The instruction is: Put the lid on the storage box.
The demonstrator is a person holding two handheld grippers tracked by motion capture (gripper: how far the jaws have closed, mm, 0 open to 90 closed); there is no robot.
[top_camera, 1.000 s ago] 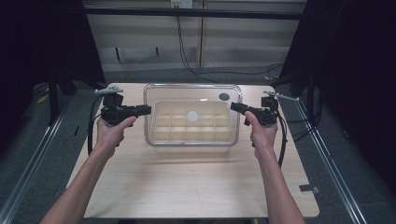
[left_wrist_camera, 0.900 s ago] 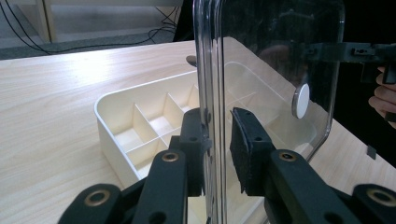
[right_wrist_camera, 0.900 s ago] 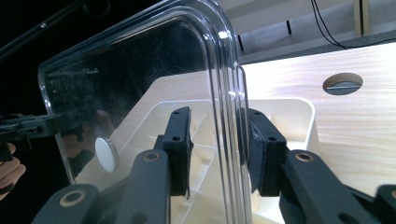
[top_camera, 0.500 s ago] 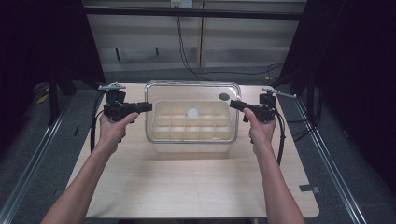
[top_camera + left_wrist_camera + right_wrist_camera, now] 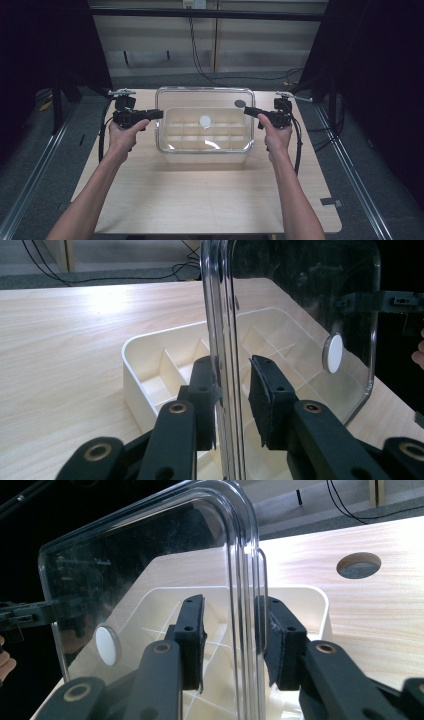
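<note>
I am looking down at the big wooden desk (image 5: pixel 200 200), and a cream box (image 5: pixel 205 156) with lots of little rooms is sitting in the middle of it. A clear lid (image 5: pixel 200 97) is hanging flat just over the box, with a gripper at each short end. My left gripper (image 5: pixel 157 114) is reaching in at the lid's left edge. Its jaws have just been opening a little, and the lid's edge is sitting between them. In the left gripper view one pad is touching the edge and a thin gap is showing by the other pad, so this gripper is letting go. My right gripper (image 5: pixel 247 111) is pinching the lid's right edge and holding it up. A small white round spot (image 5: pixel 205 120) is sitting in the middle of the lid. A little round hole (image 5: pixel 358 565) is showing in the desk past the box.
</note>
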